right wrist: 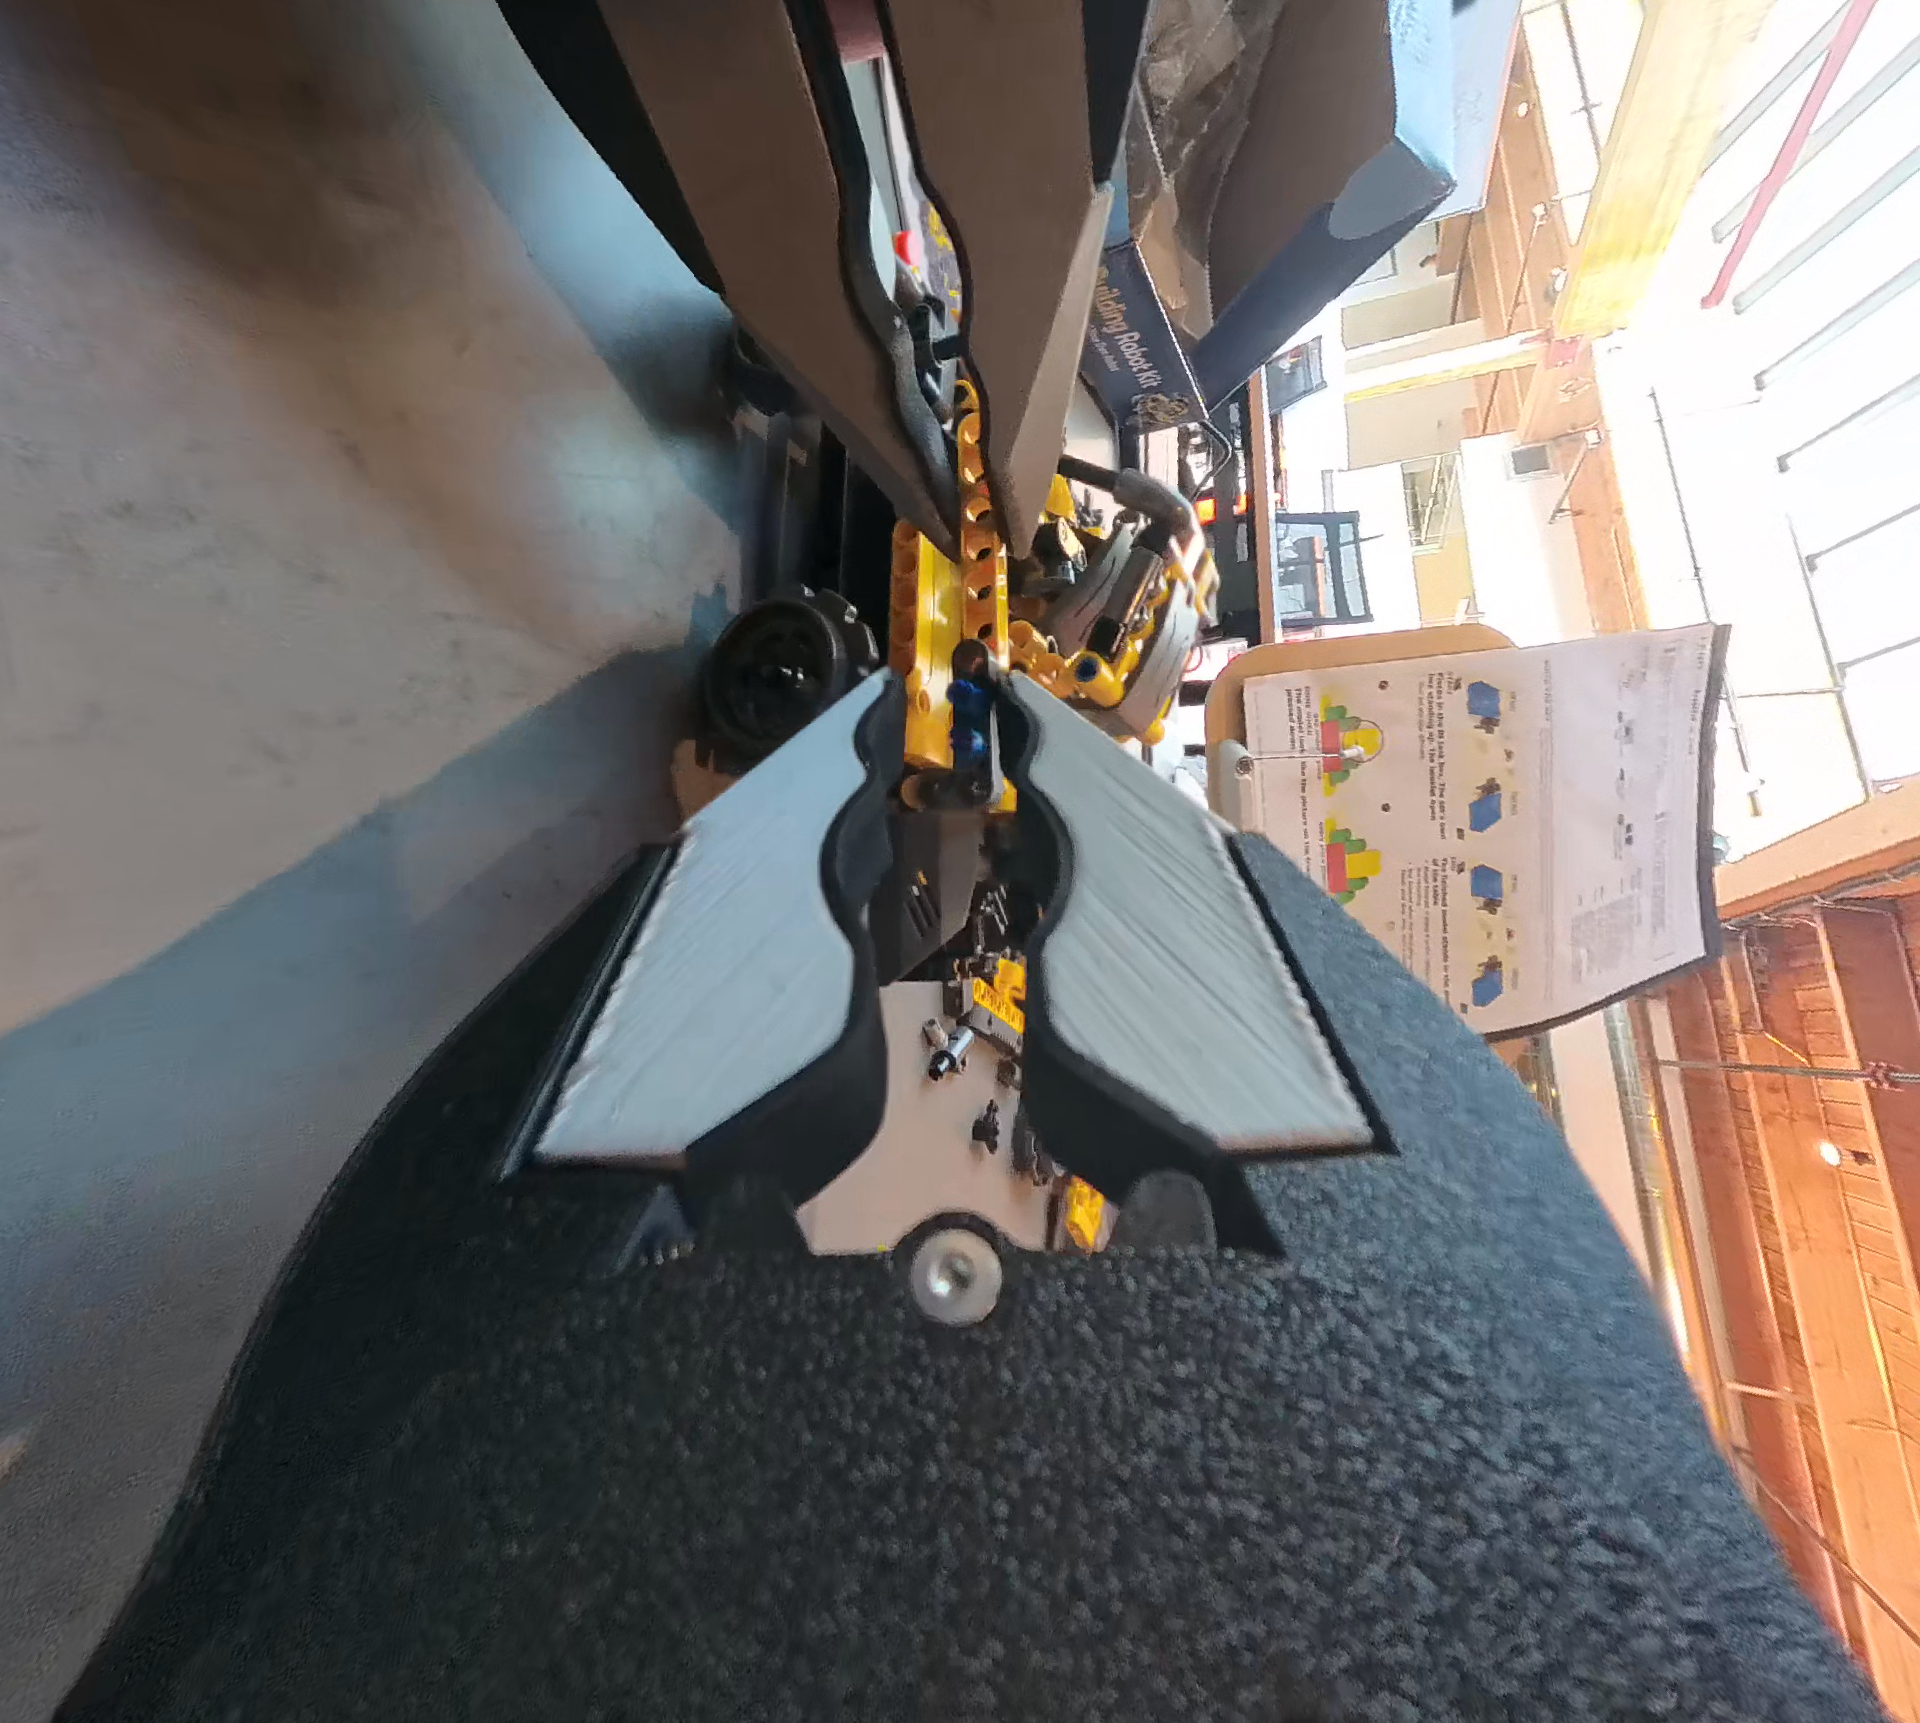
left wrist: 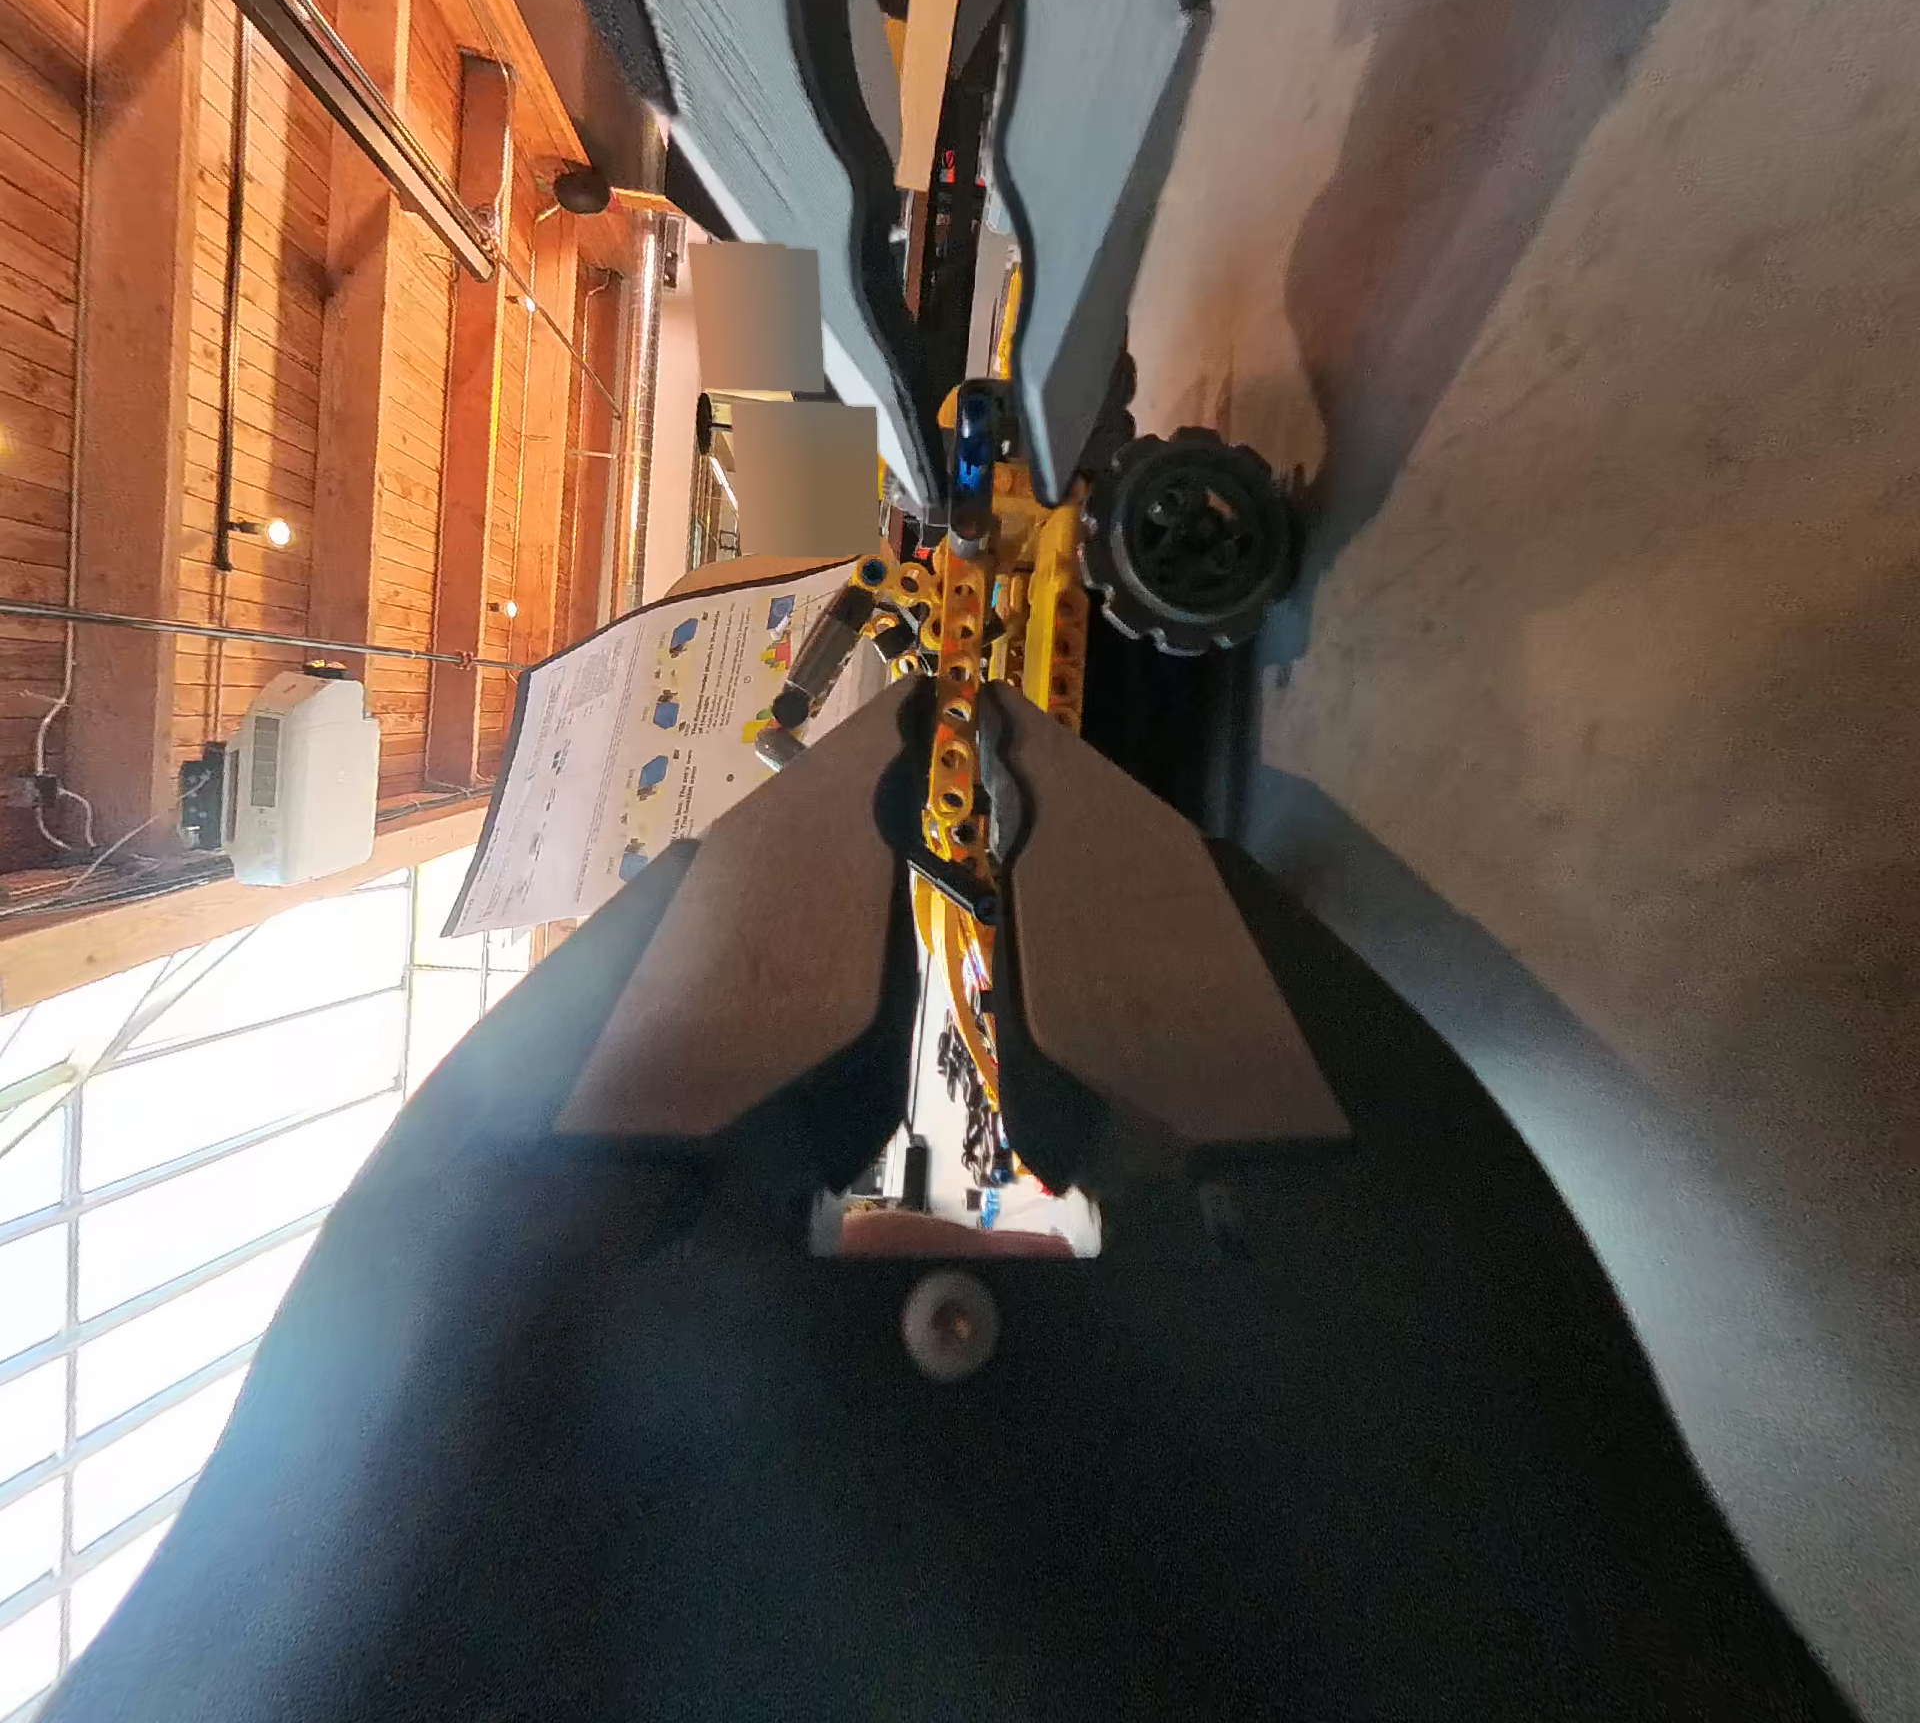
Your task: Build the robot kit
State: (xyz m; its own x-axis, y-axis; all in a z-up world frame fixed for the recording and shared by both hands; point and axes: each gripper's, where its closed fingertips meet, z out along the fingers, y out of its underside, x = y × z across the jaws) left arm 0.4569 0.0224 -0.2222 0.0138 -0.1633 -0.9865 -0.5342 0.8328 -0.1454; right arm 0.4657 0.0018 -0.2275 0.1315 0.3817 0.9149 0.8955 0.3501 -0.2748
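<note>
A grey-brown desk [left wrist: 1558, 530] is filling the right side of the left wrist view, and one printed sheet [left wrist: 644, 738] with coloured pictures is hanging at centre left there, at centre right in the right wrist view [right wrist: 1475, 821]. One blue box [right wrist: 1423, 11] is showing at the upper right of the right wrist view. Between the two claws, at frame centre in both views, one yellow toy model [left wrist: 1023, 624] built of holed bars is being held off the desk. One black wheel [left wrist: 1190, 541] is showing on it; whether there are more, I cannot tell. The left claw [left wrist: 951, 697], brown-fingered and rising from the lower edge, is pinching narrow on one yellow holed bar [left wrist: 956, 717] of the model. The right claw [right wrist: 951, 686], grey-fingered, is closing narrow on the model's other end, right around one blue peg [right wrist: 966, 717]. Each claw is also showing in the other's view, reaching down from the top edge.
</note>
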